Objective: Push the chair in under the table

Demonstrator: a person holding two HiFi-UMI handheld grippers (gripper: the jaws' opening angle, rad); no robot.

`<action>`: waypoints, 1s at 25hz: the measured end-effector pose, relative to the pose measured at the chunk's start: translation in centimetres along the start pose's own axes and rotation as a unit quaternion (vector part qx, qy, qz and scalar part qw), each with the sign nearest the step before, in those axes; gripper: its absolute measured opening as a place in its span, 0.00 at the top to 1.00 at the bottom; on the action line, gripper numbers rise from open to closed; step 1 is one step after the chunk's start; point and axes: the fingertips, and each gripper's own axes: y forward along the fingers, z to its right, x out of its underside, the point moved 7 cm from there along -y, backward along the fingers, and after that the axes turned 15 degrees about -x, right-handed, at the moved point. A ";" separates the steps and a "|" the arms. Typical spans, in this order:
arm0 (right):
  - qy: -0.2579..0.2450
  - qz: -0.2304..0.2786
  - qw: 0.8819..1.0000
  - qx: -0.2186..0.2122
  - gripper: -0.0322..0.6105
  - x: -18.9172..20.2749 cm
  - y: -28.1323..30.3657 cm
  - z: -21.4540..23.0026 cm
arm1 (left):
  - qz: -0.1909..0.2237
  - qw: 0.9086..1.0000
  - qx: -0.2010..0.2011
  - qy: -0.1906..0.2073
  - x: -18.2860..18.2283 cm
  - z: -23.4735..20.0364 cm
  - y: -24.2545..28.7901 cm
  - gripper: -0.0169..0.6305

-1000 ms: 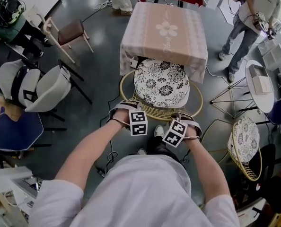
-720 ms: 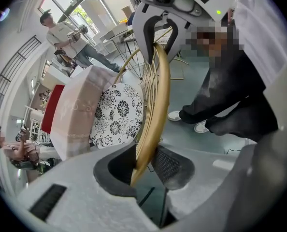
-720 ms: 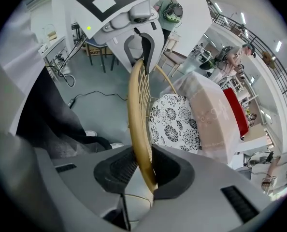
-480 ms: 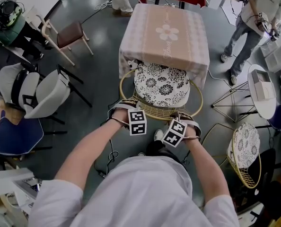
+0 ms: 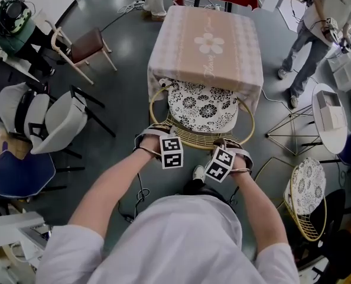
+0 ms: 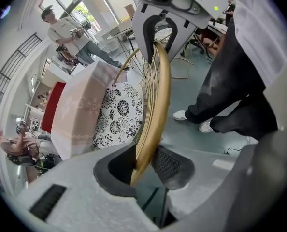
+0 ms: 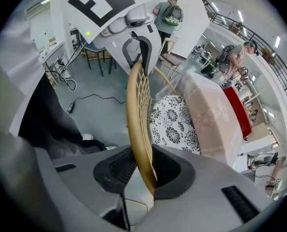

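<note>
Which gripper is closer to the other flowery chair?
Right. The right gripper clamps the gold rim on the side toward the spare flowery chair; the left gripper clamps the same rim on the side away from it.

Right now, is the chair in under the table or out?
Partly in: the far edge of the floral cushion is hidden under the tablecloth; most of the rattan chair shows outside.

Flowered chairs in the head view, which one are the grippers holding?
The chair at the table, seat partly under it: the left gripper and right gripper both clamp its wicker rim. The other chair stands apart at the right.
</note>
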 end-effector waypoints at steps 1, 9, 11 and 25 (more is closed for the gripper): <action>0.000 0.000 1.000 0.000 0.83 0.0 0.0 0.3 | 0.000 1.000 0.001 -0.001 -0.1 -0.2 0.1 0.83; -0.005 -0.002 1.000 0.000 0.83 0.3 0.0 2.7 | -0.008 1.000 -0.002 -0.003 -0.7 -2.0 1.3 0.83; -0.007 -0.004 1.000 0.001 0.83 0.4 -0.1 3.4 | -0.008 1.000 -0.003 -0.004 -0.9 -2.5 1.6 0.83; -0.022 0.005 1.000 -0.009 0.82 0.6 0.3 5.8 | -0.010 1.000 0.003 -0.005 -1.2 -4.1 2.9 0.83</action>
